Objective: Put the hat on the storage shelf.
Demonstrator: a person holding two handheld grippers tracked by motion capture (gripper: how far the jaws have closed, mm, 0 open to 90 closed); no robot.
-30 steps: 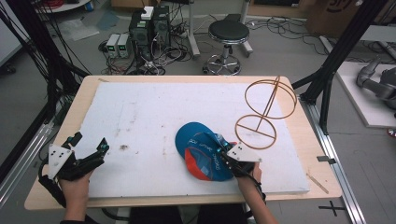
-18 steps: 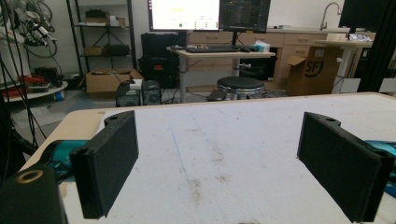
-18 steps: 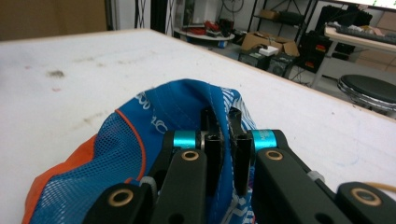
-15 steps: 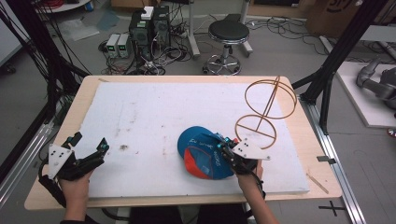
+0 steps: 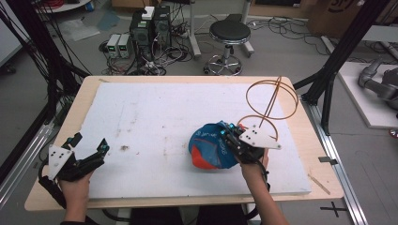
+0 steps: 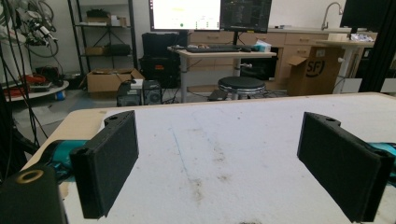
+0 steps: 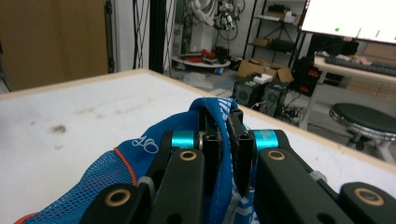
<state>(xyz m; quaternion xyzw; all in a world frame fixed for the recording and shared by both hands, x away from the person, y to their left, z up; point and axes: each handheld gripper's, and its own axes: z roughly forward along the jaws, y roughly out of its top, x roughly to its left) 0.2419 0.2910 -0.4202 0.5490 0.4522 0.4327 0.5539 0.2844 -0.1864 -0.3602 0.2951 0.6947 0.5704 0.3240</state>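
A white, lightly stained pad [image 5: 155, 122] is covering the wooden counter [image 5: 84, 93]; computers [image 5: 150, 23] and a black stool [image 5: 229, 33] are sitting on the floor beyond. A copper wire stand [image 5: 272, 101] is standing near the right edge. The left gripper [image 5: 89, 152] is resting at the near-left corner, jaws spread wide. The right gripper [image 5: 228, 136] is pinching a fold of a blue and orange mesh cap [image 5: 209, 147], which is lying right of centre.
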